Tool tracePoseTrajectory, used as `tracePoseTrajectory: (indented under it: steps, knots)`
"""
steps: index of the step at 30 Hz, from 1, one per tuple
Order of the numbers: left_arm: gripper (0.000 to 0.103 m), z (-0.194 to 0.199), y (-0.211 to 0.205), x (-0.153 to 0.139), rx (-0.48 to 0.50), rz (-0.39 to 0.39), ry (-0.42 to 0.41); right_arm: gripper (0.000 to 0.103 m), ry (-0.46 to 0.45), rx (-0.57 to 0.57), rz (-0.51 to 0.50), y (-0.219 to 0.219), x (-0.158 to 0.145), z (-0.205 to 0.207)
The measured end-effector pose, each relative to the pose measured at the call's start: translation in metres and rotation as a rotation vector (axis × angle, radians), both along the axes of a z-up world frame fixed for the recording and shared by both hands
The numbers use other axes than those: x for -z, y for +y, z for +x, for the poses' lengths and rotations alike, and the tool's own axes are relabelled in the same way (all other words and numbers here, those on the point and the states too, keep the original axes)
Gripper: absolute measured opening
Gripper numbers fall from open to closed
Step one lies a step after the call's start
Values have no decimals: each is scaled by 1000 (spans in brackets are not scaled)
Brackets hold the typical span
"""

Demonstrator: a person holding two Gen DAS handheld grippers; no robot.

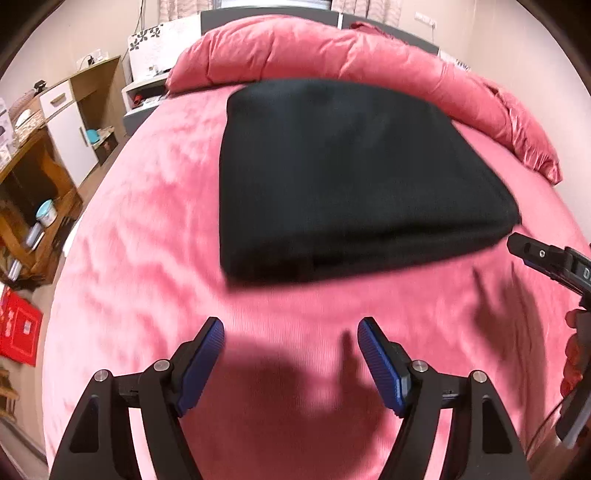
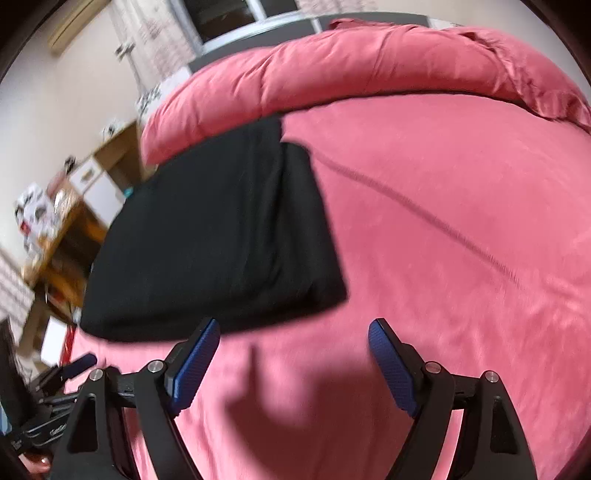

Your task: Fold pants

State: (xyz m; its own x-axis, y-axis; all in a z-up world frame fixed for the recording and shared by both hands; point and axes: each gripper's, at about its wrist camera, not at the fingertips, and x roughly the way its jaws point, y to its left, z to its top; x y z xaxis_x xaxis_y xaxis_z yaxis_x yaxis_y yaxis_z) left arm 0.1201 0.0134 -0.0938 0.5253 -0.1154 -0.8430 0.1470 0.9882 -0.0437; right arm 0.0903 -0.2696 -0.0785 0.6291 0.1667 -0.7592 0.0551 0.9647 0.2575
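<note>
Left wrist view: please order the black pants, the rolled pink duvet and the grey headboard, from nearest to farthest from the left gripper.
1. Black pants, folded, straight ahead of the left gripper.
2. Pink duvet, behind the pants.
3. Grey headboard, at the far end.

The pants [image 1: 354,184] are plain black, with no pattern. They lie on a pink bedsheet [image 1: 155,229], and the rolled duvet [image 1: 332,48] is a slightly deeper, rosy pink (same family, glossier at the folds). Both grippers are black with blue ribbed pads [image 1: 205,363]. A white box [image 1: 159,48] carries a dark flower print. The cabinet [image 1: 70,122] is light brown wood with white doors, and a teal container [image 1: 92,136] sits in it. A bright red bag [image 1: 18,332] stands on the floor. Walls are pale cream.
</note>
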Motion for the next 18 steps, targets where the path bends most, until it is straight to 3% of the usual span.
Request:
tracePoseTrajectory:
  steps: [4, 9, 13, 18]
  knots:
    - [76, -29, -1, 11, -23, 16, 40, 83, 50, -38, -23, 22, 14, -26]
    - [76, -62, -5, 9, -41, 115, 26, 85, 73, -71, -66, 46, 22, -56]
    - [76, -84, -3, -4, -36, 78, -3, 89, 48, -93, -124, 59, 13, -73]
    - [76, -97, -2, -26, -61, 30, -30, 92, -15, -90, -116, 67, -11, -94]
